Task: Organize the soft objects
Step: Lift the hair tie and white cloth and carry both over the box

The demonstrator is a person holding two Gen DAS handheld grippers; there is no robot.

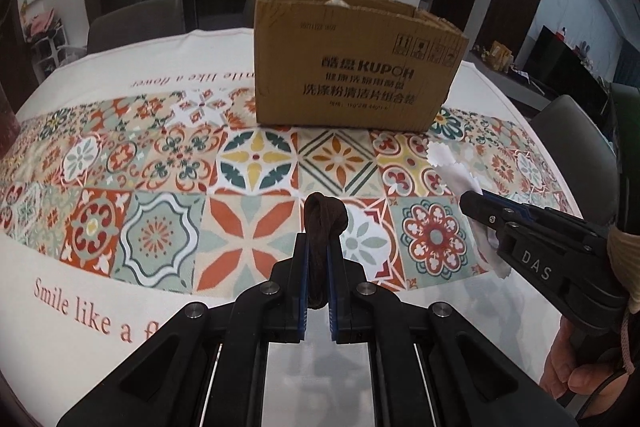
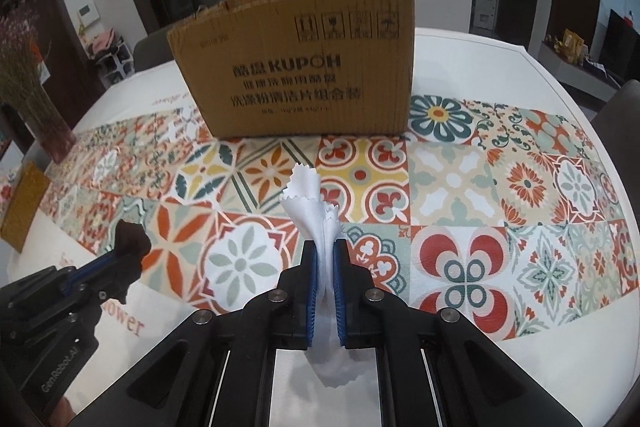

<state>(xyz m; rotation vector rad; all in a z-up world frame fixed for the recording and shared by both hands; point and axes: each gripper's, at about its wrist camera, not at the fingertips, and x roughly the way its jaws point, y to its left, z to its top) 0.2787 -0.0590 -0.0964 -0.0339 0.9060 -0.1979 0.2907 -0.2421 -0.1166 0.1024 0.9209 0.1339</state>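
My left gripper (image 1: 318, 247) is shut on a dark brown cloth band (image 1: 323, 219) whose loop pokes up past the fingertips, held above the patterned tablecloth. My right gripper (image 2: 325, 247) is shut on a white cloth (image 2: 310, 203) with zigzag edges, its bunched end sticking up between the blue pads. In the left wrist view the right gripper (image 1: 472, 201) comes in from the right with the white cloth (image 1: 454, 167). In the right wrist view the left gripper (image 2: 124, 251) shows at lower left with the brown band (image 2: 132, 237). An open cardboard box (image 1: 352, 67) stands beyond both grippers.
The tablecloth (image 1: 160, 187) covers a round table. A vase of dried flowers (image 2: 44, 115) and a yellow-brown box (image 2: 24, 203) stand at the left edge. Grey chairs (image 1: 132, 23) ring the far side. A hand (image 1: 572, 371) grips the right tool's handle.
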